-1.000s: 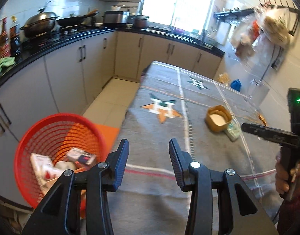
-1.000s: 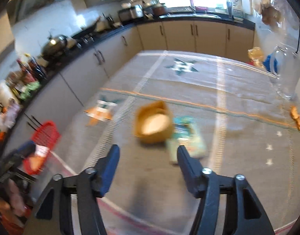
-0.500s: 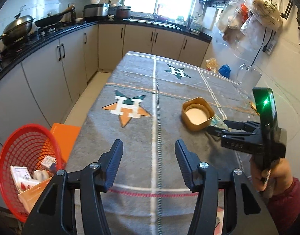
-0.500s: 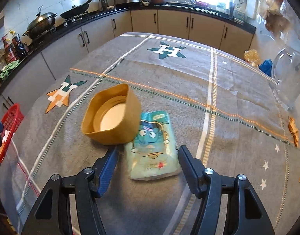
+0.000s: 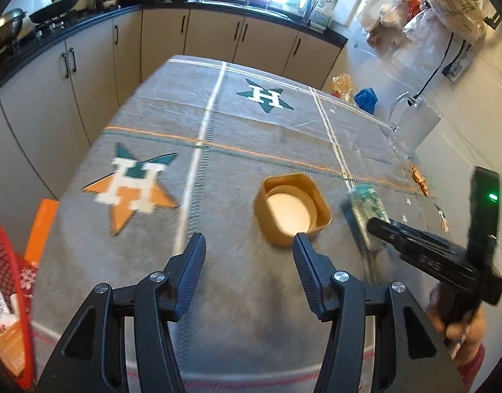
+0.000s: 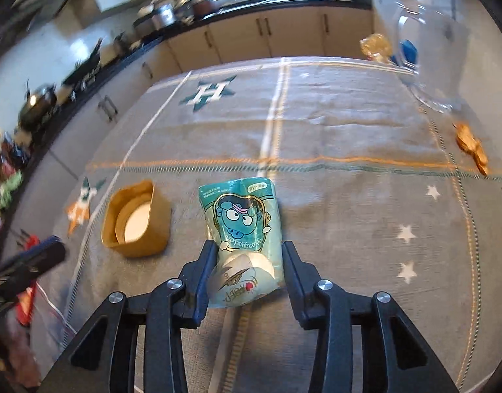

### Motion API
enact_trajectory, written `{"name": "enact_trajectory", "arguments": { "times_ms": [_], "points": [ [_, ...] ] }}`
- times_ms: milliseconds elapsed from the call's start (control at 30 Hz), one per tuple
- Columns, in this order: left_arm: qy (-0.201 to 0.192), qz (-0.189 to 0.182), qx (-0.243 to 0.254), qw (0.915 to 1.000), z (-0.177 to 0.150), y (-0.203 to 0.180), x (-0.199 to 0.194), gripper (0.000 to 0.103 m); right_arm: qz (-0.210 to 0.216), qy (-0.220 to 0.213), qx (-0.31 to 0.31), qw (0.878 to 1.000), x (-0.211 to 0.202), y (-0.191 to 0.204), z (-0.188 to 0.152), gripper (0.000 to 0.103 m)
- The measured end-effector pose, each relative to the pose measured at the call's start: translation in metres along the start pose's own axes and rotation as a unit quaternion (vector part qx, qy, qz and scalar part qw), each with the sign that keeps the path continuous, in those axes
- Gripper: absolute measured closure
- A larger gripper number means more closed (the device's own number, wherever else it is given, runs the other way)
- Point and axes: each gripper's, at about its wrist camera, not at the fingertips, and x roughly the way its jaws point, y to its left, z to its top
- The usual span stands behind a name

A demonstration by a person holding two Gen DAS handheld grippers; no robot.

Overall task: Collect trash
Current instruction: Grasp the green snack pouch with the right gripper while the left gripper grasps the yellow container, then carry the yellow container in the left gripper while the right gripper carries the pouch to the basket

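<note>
Now, taking the squarish tan plastic tub as our landmark, the red mesh basket sits well off its left, below the table edge. Our left gripper hangs just before the tub, released and empty. Right of the tub, our right gripper has just been closing around the teal cartoon-printed snack pouch, pads meeting its sides. We judge the slick, puffy film could squirt free if squeezed off-centre.
</note>
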Motion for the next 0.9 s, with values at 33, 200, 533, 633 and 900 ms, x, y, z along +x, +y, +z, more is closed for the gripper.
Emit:
{"name": "enact_trajectory", "arguments": {
  "times_ms": [33,200,533,633,900],
  "points": [
    [0.003,-0.001,-0.001,1.0,0.003,-0.003,0.006,0.049,0.003,-0.006,0.005,1.0,-0.004,-0.003,0.001,0.06],
    [0.025,0.019,0.003,0.9995,0.017,-0.019,0.038,0.055,0.021,-0.022,0.018,0.999,-0.017,-0.005,0.005,0.06],
    [0.039,0.046,0.012,0.9981,0.018,-0.028,0.064,0.097,0.035,-0.036,0.009,0.999,-0.027,0.006,0.004,0.06],
    [0.027,0.054,0.017,0.998,0.013,-0.029,0.058,0.098,0.036,-0.041,0.002,0.998,-0.029,0.01,0.003,0.06],
    [-0.013,0.072,0.04,0.9965,-0.007,-0.03,0.026,0.098,0.033,-0.049,-0.019,0.998,-0.029,0.019,0.0,0.06]
  ]
}}
